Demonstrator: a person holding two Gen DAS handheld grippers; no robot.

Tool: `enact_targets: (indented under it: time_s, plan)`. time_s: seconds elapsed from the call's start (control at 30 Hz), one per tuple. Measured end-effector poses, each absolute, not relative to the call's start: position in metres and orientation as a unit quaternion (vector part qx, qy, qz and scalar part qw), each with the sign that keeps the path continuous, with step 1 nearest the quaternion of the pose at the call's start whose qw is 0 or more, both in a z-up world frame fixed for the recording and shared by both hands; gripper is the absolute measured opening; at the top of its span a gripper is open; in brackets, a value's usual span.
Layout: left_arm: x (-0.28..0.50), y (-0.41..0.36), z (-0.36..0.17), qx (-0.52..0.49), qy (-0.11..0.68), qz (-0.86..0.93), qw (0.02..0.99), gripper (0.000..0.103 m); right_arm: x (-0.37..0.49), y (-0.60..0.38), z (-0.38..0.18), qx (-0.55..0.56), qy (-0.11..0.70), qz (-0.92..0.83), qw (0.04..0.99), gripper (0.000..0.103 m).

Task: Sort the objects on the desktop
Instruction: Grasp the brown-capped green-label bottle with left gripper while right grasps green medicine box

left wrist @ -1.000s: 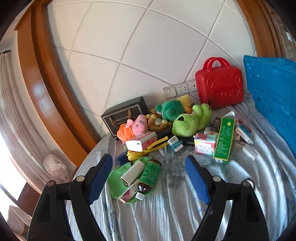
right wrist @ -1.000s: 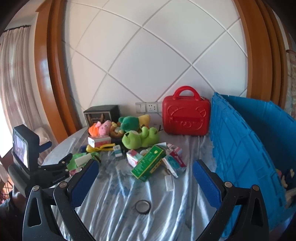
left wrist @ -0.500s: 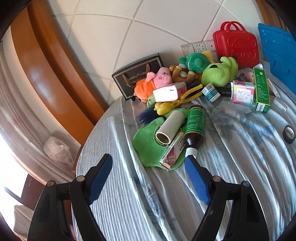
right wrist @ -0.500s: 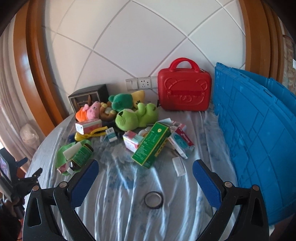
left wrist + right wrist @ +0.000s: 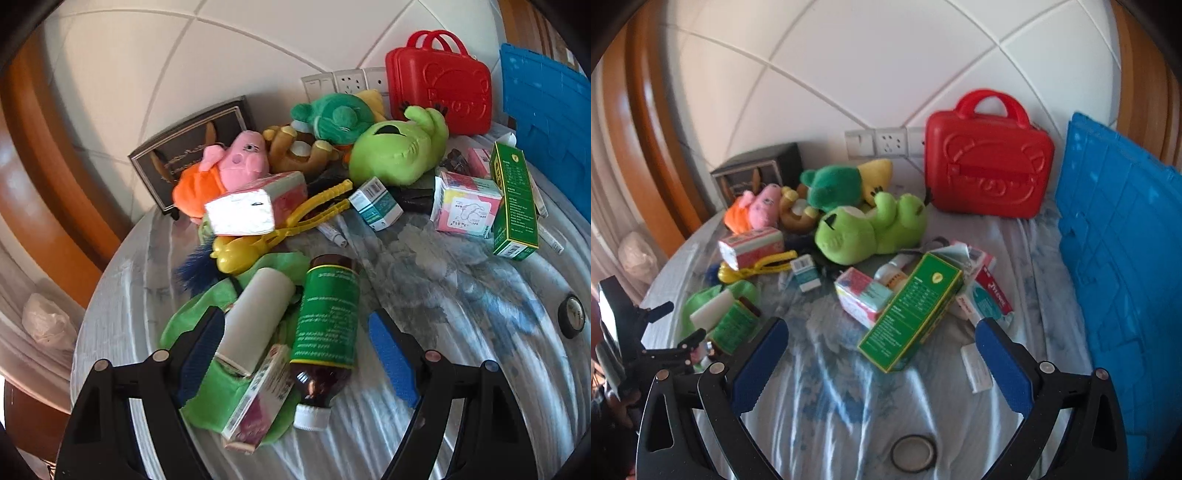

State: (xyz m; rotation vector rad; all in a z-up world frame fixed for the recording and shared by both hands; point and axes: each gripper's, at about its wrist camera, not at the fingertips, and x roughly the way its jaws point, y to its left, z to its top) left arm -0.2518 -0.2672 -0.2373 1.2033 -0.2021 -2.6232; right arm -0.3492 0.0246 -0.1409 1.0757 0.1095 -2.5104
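Note:
My left gripper point(image 5: 297, 360) is open, its jaws on either side of a brown bottle with a green label point(image 5: 325, 332) and a white roll point(image 5: 255, 321) lying on a green cloth point(image 5: 210, 391), with a small pink box point(image 5: 258, 402) beside them. My right gripper point(image 5: 881, 363) is open and empty above the tablecloth, just before a long green box point(image 5: 912, 314). The left gripper also shows in the right wrist view point(image 5: 683, 347). Plush toys lie behind: a green frog point(image 5: 868, 232), a dark green one point(image 5: 834, 188), a pink and orange pig point(image 5: 753, 208).
A red case point(image 5: 988, 170) stands at the wall, a blue crate point(image 5: 1126, 277) on the right, a dark framed box point(image 5: 192, 147) at back left. Small medicine boxes point(image 5: 465, 206), yellow tongs point(image 5: 288, 225) and a tape ring point(image 5: 913, 452) lie on the cloth. The table edge curves at left.
My left gripper has moved forward and down over the bottle and roll, which now lie between its jaws. My right gripper has moved closer to the green box.

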Motion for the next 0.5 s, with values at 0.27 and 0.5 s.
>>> enact_targets:
  time_s: [0.27,0.5]
  plan:
    - [-0.300,-0.267,-0.293,0.474,-0.048,-0.877,0.070,0.081,-0.420,0.027,-0.208,0.460,-0.011,-0.877,0.138,0.103]
    - [-0.300,-0.266,-0.303,0.481,-0.053,-0.873,0.063,0.081,-0.462,0.006,-0.257,0.503,-0.016,-0.859,0.093,0.103]
